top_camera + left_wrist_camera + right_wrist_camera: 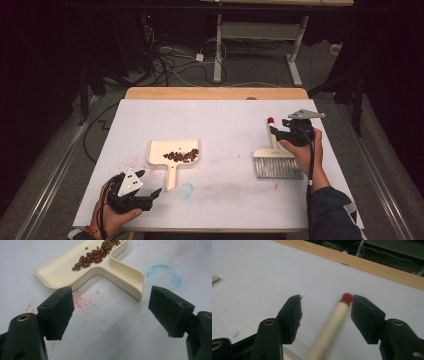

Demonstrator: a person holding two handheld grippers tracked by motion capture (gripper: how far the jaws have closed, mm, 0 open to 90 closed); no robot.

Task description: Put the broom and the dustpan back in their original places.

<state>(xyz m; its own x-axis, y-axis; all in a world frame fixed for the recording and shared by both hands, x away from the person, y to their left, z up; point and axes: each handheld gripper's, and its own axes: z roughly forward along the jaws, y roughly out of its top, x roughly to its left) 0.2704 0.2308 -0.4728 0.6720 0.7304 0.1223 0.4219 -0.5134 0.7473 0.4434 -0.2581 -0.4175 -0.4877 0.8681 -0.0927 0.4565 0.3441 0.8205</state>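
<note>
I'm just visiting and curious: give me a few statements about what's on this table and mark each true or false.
1. The beans lie in the dustpan. True.
2. The left gripper is shut on the dustpan's handle. False: its jaws are open, short of the handle.
3. The brush lies to the right of the dustpan. True.
4. The right gripper has its jaws open on either side of the brush's handle. True.
5. The brush's handle has a blue tip. False: the tip is red.
6. The table is spotless. False: it has red specks and a blue ring mark.
</note>
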